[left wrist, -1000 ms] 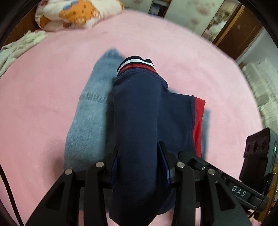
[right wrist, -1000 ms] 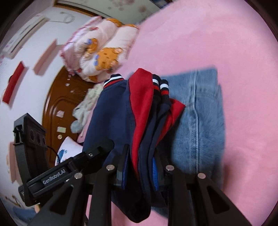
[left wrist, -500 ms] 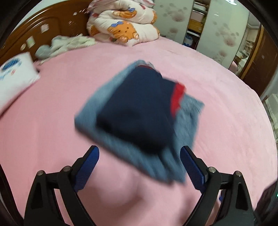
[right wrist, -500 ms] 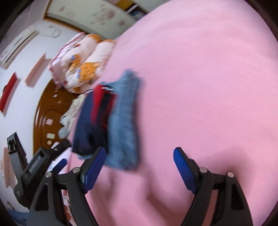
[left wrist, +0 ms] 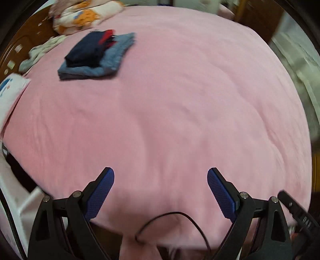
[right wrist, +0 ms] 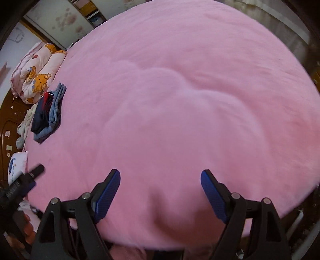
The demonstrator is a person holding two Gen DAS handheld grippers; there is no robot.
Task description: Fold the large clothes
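Observation:
A folded navy garment with red trim lies on top of a folded blue denim piece at the far left of the pink bed. The right wrist view shows the same stack, navy garment over denim, far off at the left. My left gripper is open over bare blanket near the bed's near edge. My right gripper hangs over the pink bed with its jaws opening and nothing between them. Both are far from the stack.
A rolled bear-print quilt and crumpled pale clothes lie by the wooden headboard. A white pillow sits at the left edge. A black cable loops below the left gripper. Wardrobe doors stand behind.
Both grippers let go of the navy garment, leaving it on the denim, opened wide and drew back fast toward the near edge of the bed.

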